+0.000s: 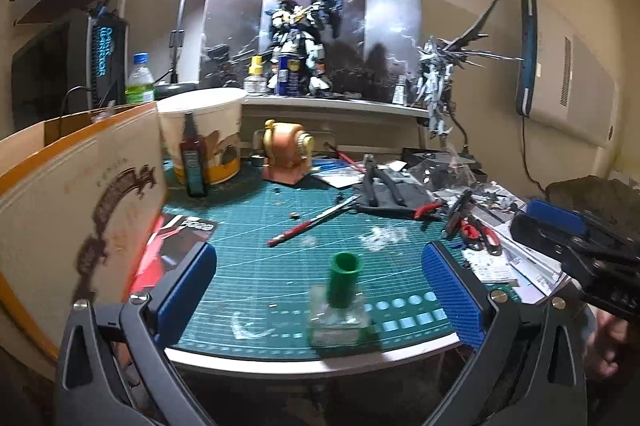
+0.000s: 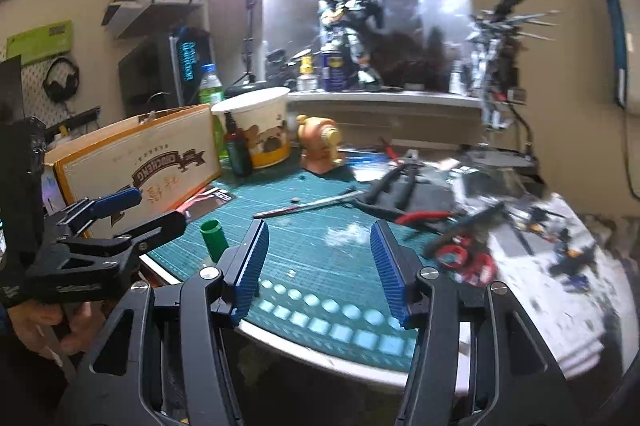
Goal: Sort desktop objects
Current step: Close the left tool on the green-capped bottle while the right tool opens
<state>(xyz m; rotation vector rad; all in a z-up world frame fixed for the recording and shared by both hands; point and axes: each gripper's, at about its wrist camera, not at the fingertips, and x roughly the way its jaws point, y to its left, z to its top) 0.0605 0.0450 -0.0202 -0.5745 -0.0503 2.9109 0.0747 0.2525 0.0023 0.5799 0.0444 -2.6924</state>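
Now | left tongs [image 1: 320, 290] agape | bottle [image 1: 339, 310] at mat [image 1: 260, 246] edge

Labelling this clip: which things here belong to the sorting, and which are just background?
Job:
green-capped glass bottle
red-handled knife
pliers
cardboard box
left gripper

Background:
robot models
paper bucket
water bottle

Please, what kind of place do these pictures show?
Most likely a hobby desk for building plastic model kits, in a home room. A green cutting mat covers the desk, a built robot model stands on the rear shelf, and nippers lie on the mat.
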